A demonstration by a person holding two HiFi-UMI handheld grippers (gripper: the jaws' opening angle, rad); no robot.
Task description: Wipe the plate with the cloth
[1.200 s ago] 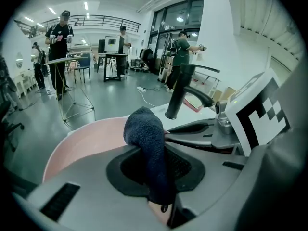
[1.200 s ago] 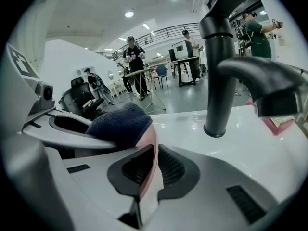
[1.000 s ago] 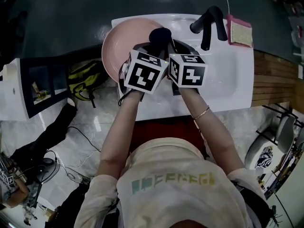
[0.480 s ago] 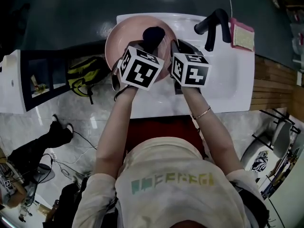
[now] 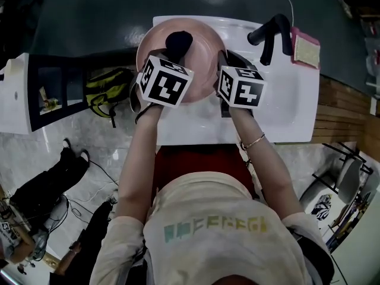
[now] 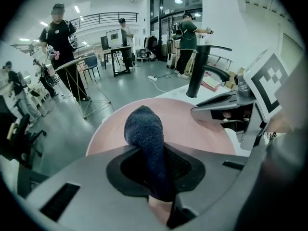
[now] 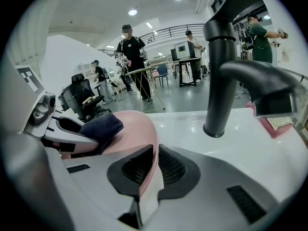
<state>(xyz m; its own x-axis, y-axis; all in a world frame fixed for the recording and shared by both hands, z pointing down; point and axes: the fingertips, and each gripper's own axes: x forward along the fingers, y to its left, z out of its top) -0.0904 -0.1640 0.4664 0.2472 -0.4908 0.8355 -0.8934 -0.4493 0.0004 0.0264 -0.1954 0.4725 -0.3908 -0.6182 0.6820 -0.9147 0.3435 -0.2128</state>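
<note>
A white sink top (image 5: 285, 100) stands on the floor (image 5: 89, 16), which is dark and shiny on its far side and pale and marbled on the near side. A black tap (image 5: 270, 34) rises from the back of the sink top, and a pink sponge (image 5: 306, 47) with a pale face lies flat at the far right corner, just beside the tap's base. On the floor to the left of the sink top lie a yellow-green backpack (image 5: 107, 94) and, nearer the person, some loose black cables (image 5: 101, 171).
</note>
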